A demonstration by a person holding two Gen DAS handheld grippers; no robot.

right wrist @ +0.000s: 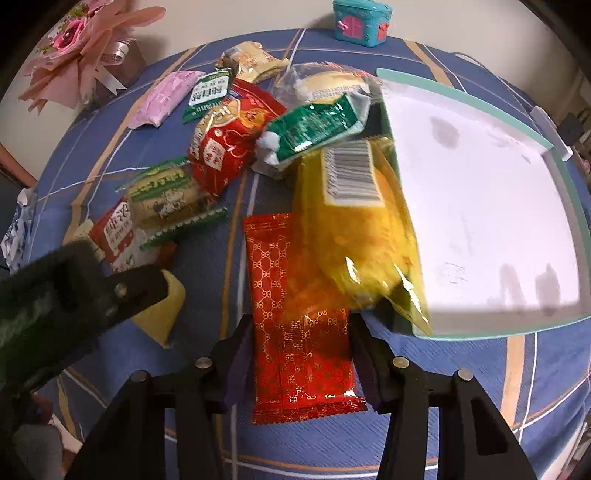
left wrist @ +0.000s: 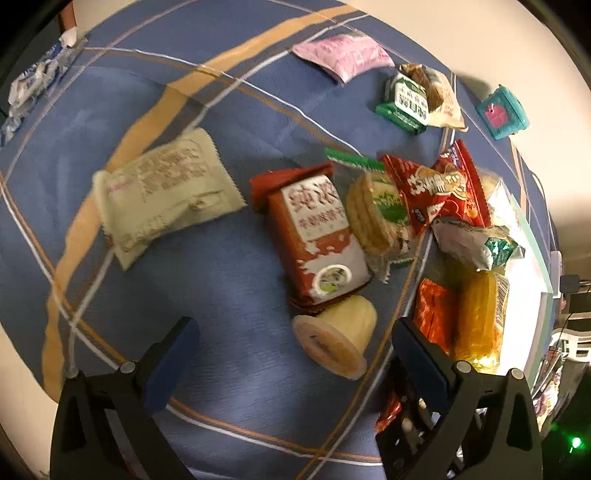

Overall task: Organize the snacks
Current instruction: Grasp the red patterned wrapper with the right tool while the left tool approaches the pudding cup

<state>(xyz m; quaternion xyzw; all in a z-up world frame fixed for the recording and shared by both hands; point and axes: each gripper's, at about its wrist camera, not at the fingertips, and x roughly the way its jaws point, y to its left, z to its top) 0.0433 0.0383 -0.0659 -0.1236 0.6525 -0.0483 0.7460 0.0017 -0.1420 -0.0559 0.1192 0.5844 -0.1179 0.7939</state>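
Note:
Snack packets lie on a blue plaid tablecloth. My left gripper (left wrist: 295, 332) is open just above the cloth, with a pale jelly cup (left wrist: 338, 341) lying on its side between the fingers. A red and white milk carton (left wrist: 317, 236) lies beyond it. My right gripper (right wrist: 301, 332) has its fingers on both sides of a red patterned packet (right wrist: 295, 314) that lies flat on the cloth; whether they press it I cannot tell. A yellow bag (right wrist: 358, 229) leans over the rim of a white tray (right wrist: 480, 206).
A beige packet (left wrist: 162, 195) lies left of the carton. Red (right wrist: 229, 144), green (right wrist: 314, 129) and cracker (right wrist: 166, 195) packets are piled left of the tray. A pink packet (left wrist: 343, 55), a green carton (left wrist: 404, 101) and a teal toy box (right wrist: 362, 22) sit farther back. A pink bouquet (right wrist: 77, 48) stands far left.

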